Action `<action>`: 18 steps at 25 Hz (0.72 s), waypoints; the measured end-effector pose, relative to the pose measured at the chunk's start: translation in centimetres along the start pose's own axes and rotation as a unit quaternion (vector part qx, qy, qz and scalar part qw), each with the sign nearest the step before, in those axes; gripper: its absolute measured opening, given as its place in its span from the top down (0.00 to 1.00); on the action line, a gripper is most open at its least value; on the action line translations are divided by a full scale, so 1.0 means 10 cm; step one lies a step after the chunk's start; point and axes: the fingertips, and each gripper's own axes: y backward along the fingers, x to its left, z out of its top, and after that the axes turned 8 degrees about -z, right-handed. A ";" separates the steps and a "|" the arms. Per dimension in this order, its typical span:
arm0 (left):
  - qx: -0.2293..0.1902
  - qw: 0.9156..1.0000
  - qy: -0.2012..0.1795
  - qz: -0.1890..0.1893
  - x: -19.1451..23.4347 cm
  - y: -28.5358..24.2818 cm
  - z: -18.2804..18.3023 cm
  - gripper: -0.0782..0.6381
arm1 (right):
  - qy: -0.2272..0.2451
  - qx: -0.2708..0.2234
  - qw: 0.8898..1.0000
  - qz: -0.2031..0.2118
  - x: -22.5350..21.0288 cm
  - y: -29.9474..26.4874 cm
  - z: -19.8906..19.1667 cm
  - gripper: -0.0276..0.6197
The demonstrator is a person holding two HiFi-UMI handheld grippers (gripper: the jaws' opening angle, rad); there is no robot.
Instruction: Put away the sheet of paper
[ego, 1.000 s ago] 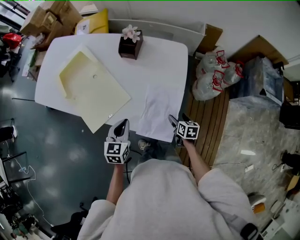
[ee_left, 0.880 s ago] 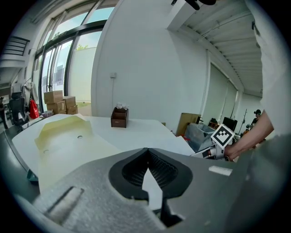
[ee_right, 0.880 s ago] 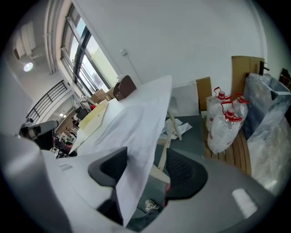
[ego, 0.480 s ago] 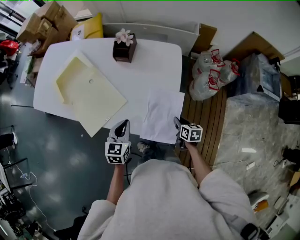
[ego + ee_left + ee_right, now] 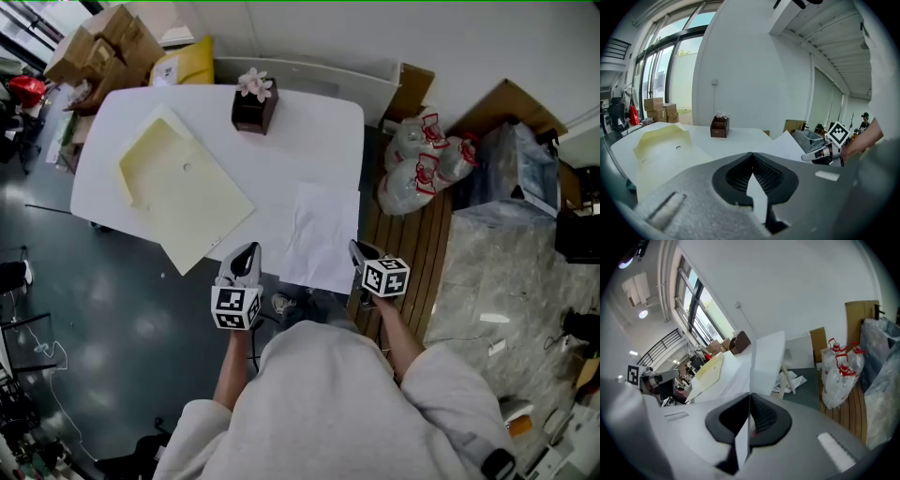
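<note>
Once right gripper [image 5: 360, 251] closed, sheet [image 5: 321, 232] edge pinched

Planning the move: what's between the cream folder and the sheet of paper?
Head view: bare table between cream folder and sheet of paper; the left gripper is at the near edge.

Daylight comes through tall windows [image 5: 670, 70] at the far left, washed out to pale glare. The white surface [image 5: 309, 141] is bright and evenly lit, with only soft shadows; the dark floor [image 5: 112, 309] has a dull sheen. Both gripper views bend straight lines and go black at the corners. The left gripper [image 5: 752, 157] and right gripper [image 5: 750, 397] blur near the lens.
</note>
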 end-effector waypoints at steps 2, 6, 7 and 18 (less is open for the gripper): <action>-0.005 1.000 0.002 0.006 0.00 0.03 0.02 0.89 | 0.030 -0.018 0.999 0.003 0.08 0.05 0.13 0.95; -0.014 1.000 -0.003 0.019 0.00 0.10 0.06 0.89 | 0.108 -0.050 0.993 0.000 0.25 0.11 0.41 0.95; -0.016 1.000 -0.005 0.022 0.00 0.12 0.08 0.89 | 0.126 -0.058 0.990 -0.001 0.30 0.13 0.48 0.95; -0.043 0.996 -0.004 0.081 0.11 0.52 0.14 0.89 | 0.218 -0.139 0.965 0.033 0.93 0.23 1.11 0.95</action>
